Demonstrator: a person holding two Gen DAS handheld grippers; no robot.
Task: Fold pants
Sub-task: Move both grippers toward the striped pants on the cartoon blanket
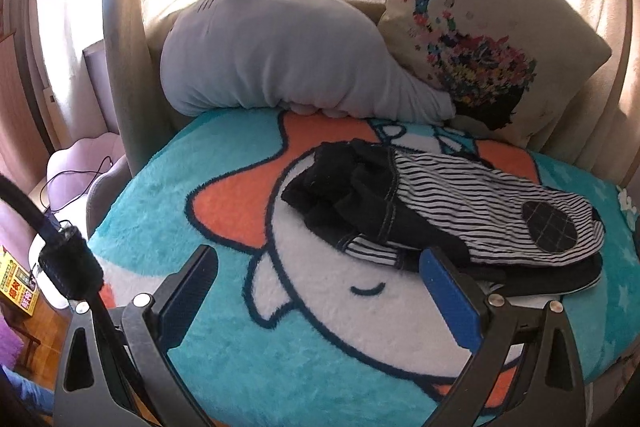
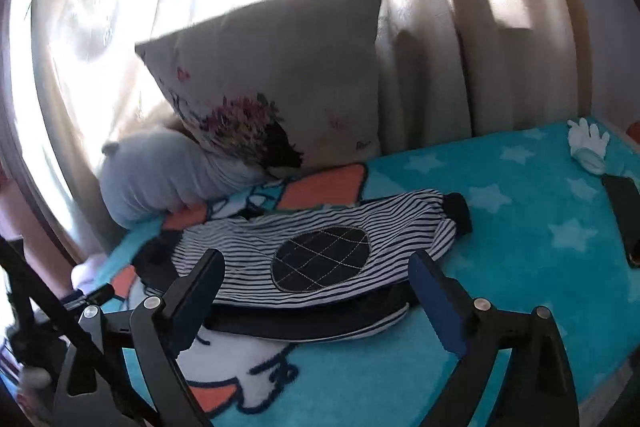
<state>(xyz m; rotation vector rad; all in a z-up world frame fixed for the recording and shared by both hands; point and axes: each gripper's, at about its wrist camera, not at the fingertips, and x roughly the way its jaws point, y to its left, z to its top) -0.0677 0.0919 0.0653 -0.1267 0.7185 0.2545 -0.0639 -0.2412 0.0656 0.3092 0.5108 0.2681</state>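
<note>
Black-and-white striped pants (image 1: 460,203) with a dark quilted oval knee patch (image 1: 550,227) lie folded in a bundle on a turquoise cartoon blanket (image 1: 160,195). The dark waistband bunches at their left end. My left gripper (image 1: 320,283) is open and empty, just in front of the pants' near left edge. In the right wrist view the pants (image 2: 320,235) lie straight ahead with the patch (image 2: 320,259) on top and a black cuff (image 2: 458,209) at the right. My right gripper (image 2: 316,287) is open and empty, its fingers on either side of the bundle's near edge.
A grey plush pillow (image 1: 280,55) and a cream printed cushion (image 1: 472,27) lean against the curtains (image 2: 460,7) at the back. A white glove (image 2: 586,143) and a dark phone (image 2: 624,223) lie at the blanket's right edge. A chair (image 1: 72,167) stands left, below the bed.
</note>
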